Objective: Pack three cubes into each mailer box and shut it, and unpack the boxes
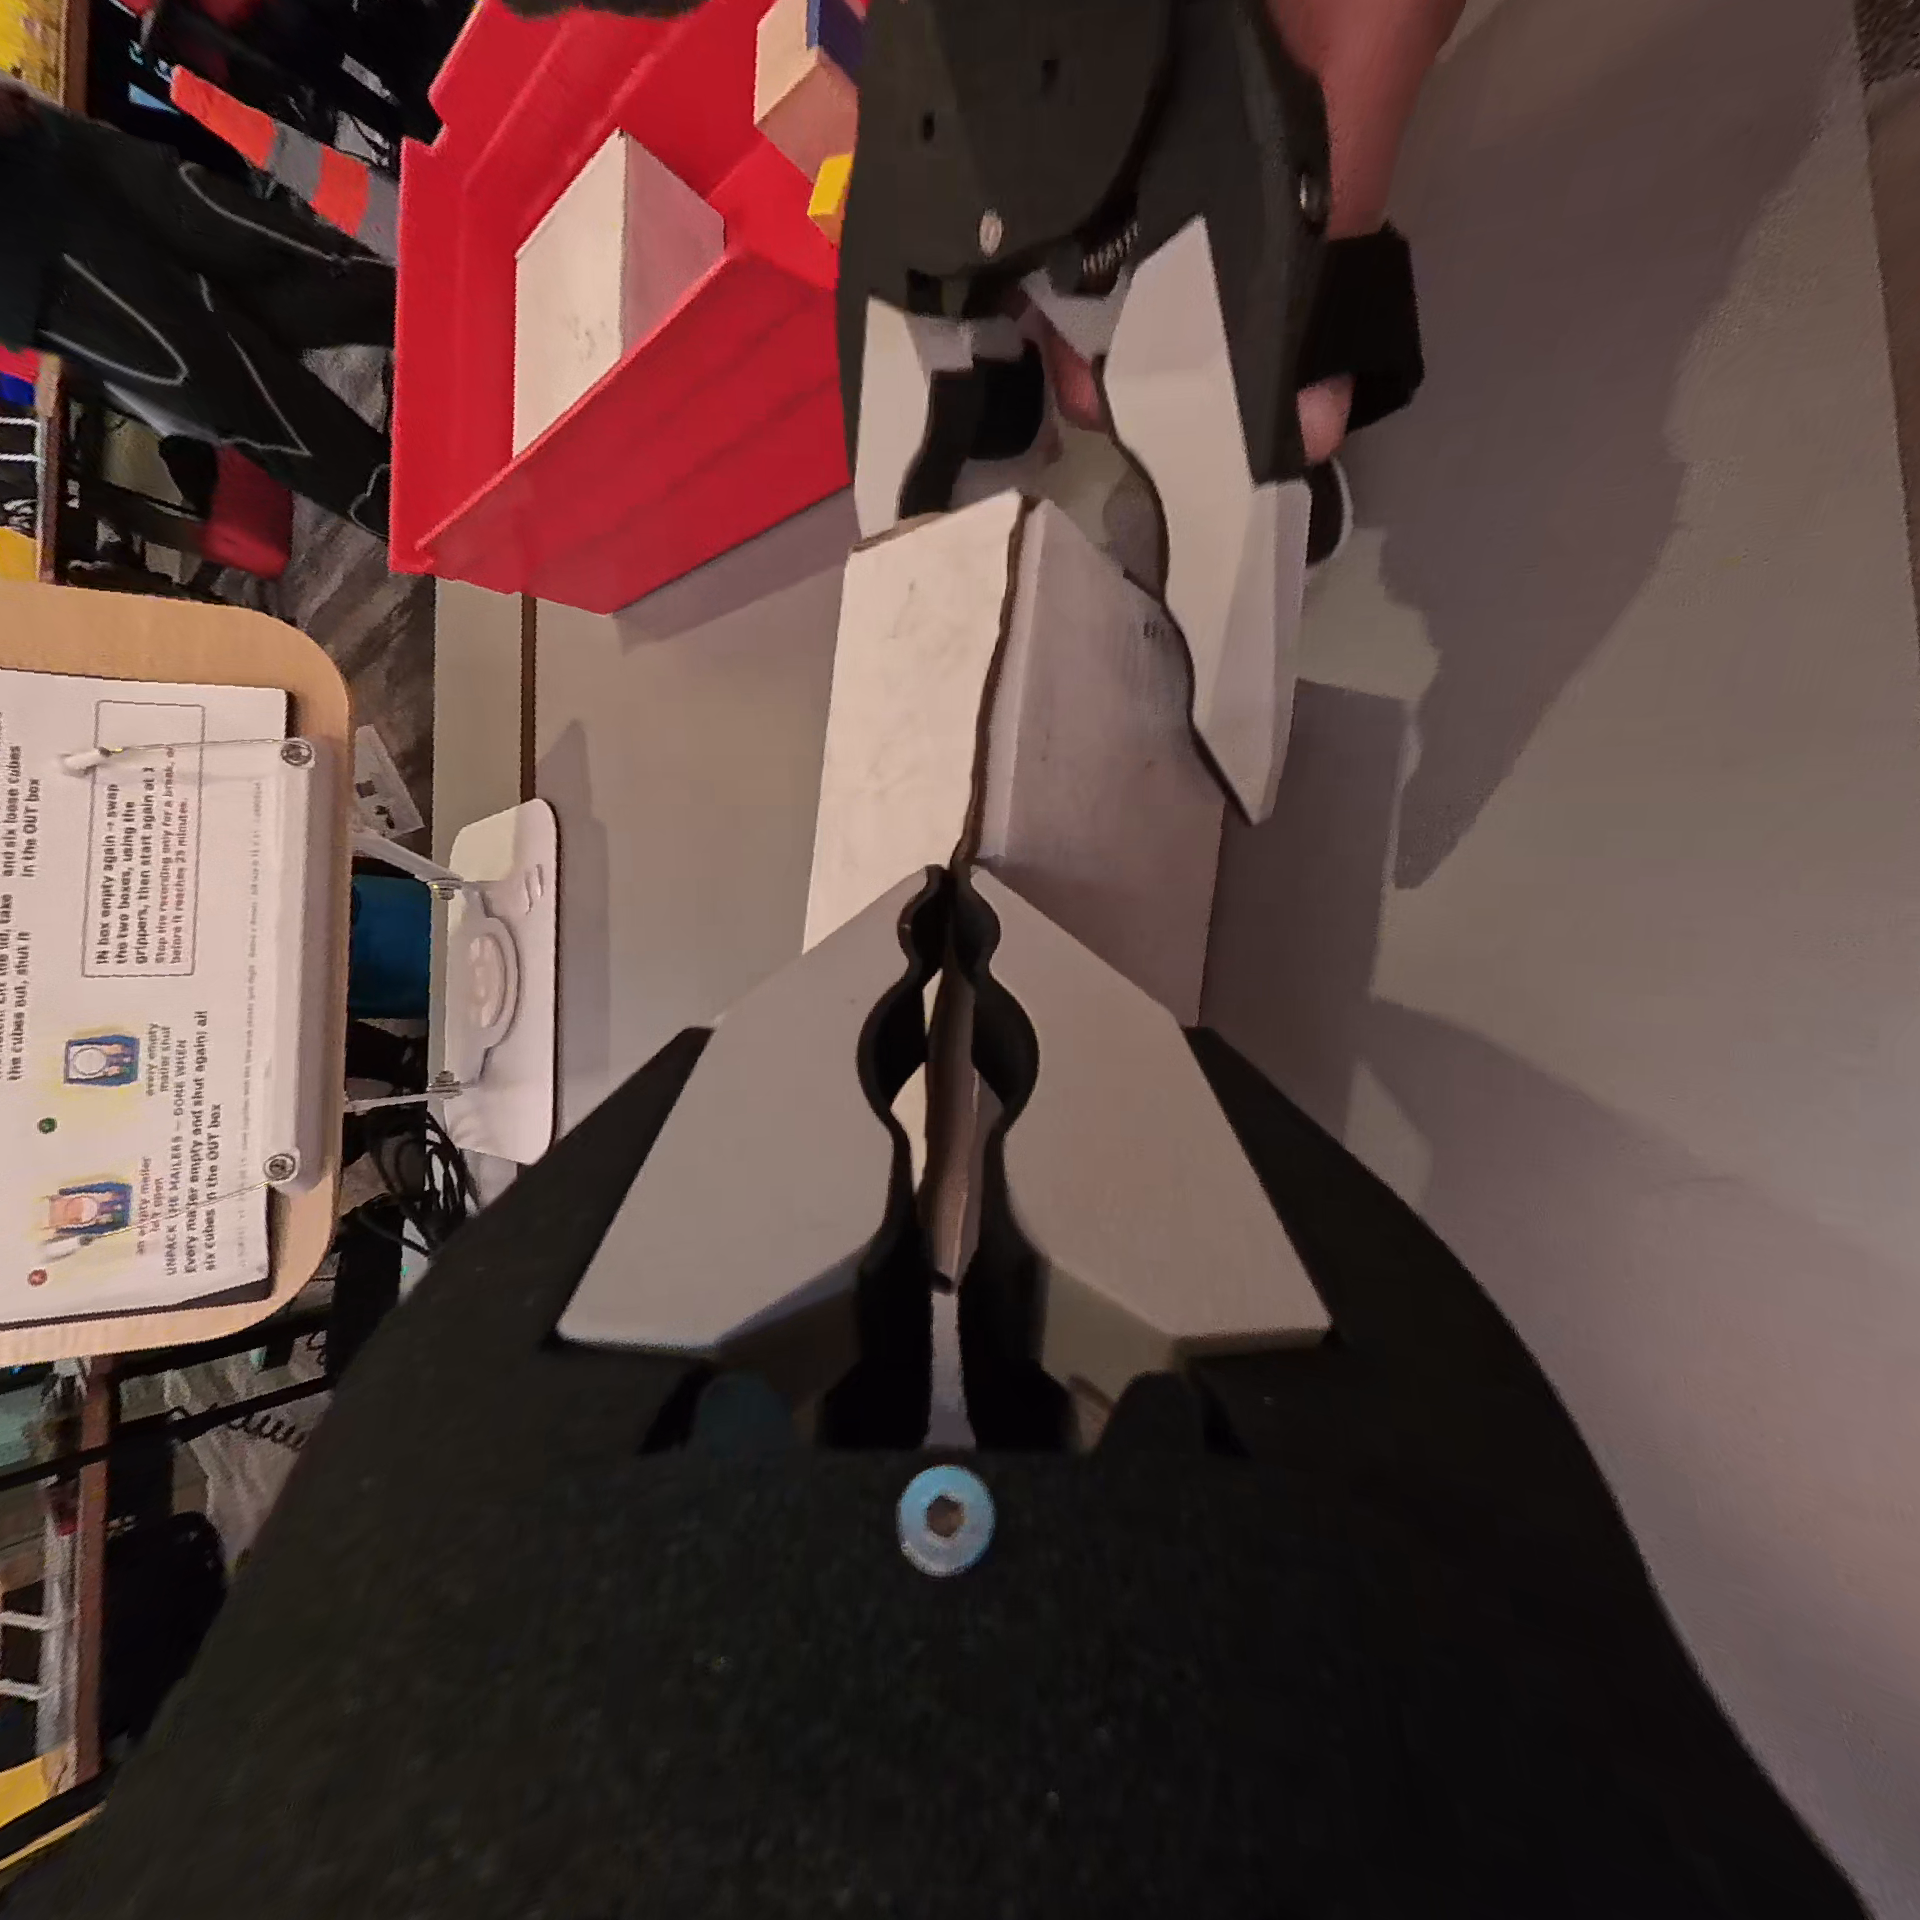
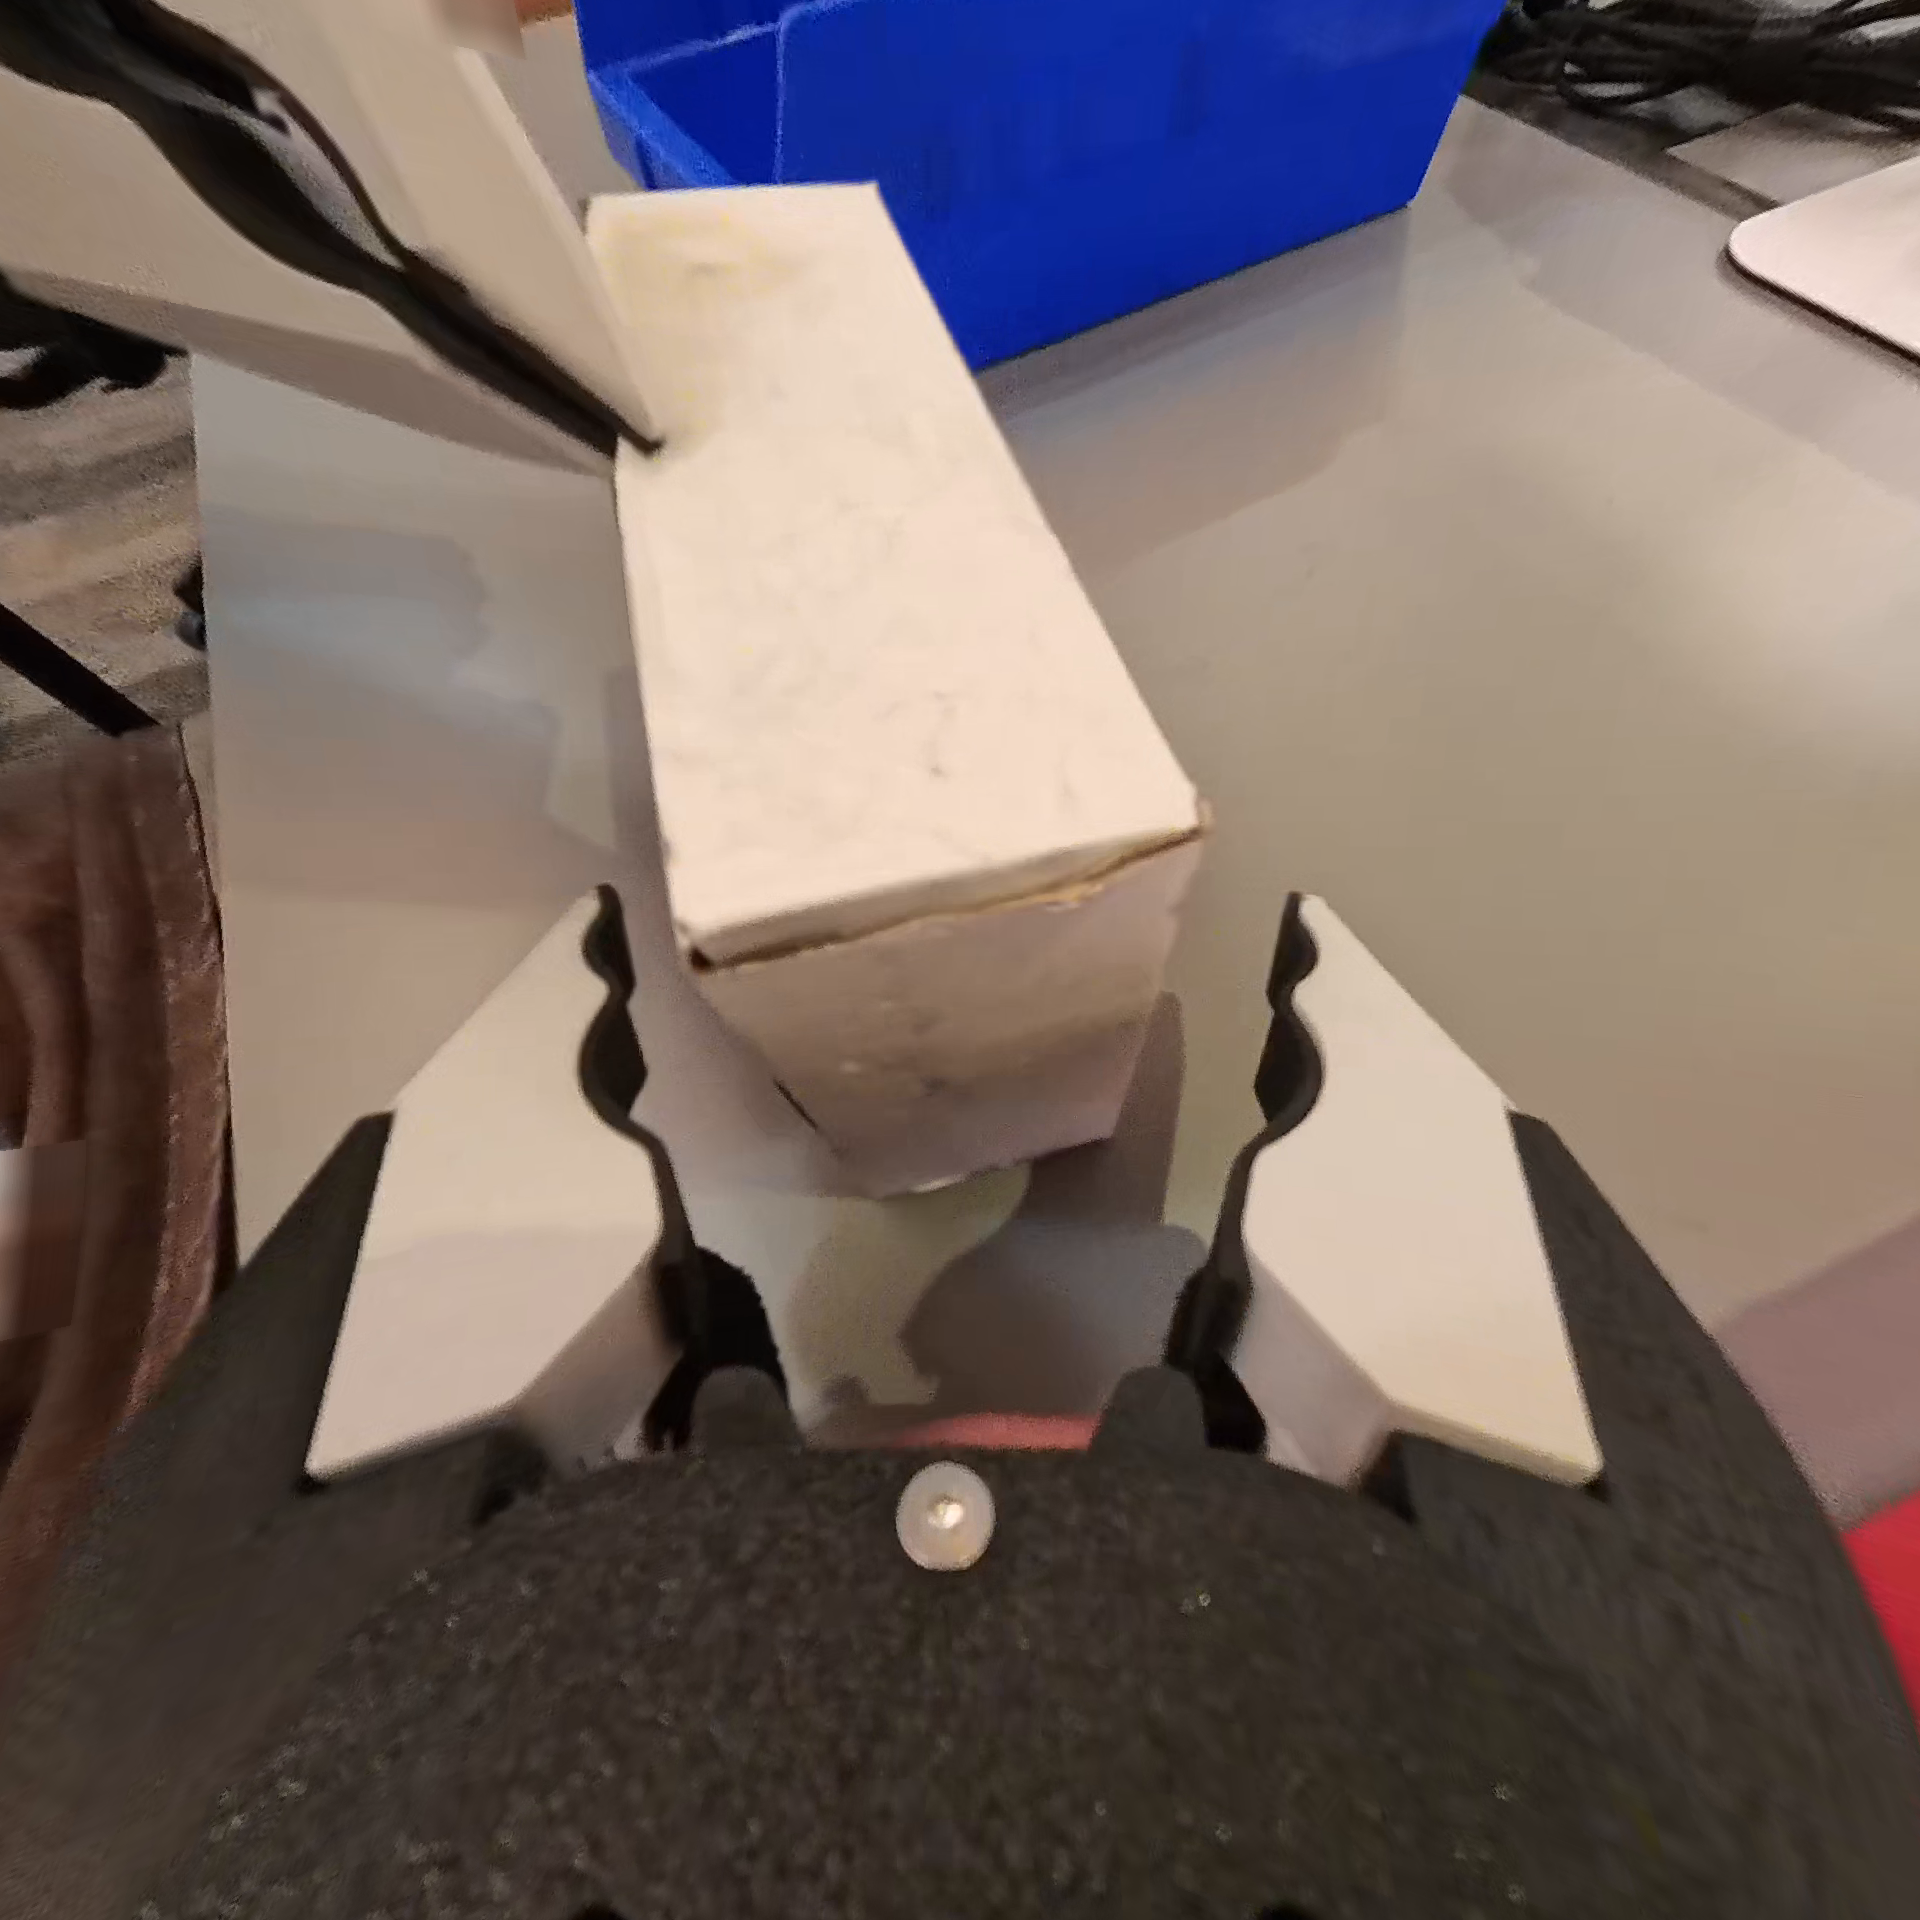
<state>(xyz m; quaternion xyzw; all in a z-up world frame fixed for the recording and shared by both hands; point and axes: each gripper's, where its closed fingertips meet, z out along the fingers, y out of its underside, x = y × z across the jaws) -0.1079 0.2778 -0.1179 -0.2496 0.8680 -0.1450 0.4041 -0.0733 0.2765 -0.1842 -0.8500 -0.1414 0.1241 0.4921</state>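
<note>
A white mailer box (image 1: 904,707) lies lengthwise on the grey table between my two grippers. My left gripper (image 1: 951,883) is shut on a thin cardboard edge at the box's near end, along the lid seam. In the right wrist view the same box (image 2: 862,582) runs away from me with its near end lifted a little. My right gripper (image 2: 948,914) is open, with its jaws on either side of that near end and not touching it. The left gripper (image 2: 634,436) pinches the far corner there. The right gripper (image 1: 1081,644) also shows in the left wrist view, held by a hand. The box's contents are hidden.
A red bin (image 1: 623,499) beside the box holds a second white mailer box (image 1: 582,301) and coloured cubes (image 1: 795,73). A blue bin (image 2: 1091,156) stands behind the box. An instruction sheet on a board (image 1: 145,987) stands off the table edge. A white flat plate (image 2: 1839,260) lies far right. Spacing between my two grippers at the tips: around 8 cm.
</note>
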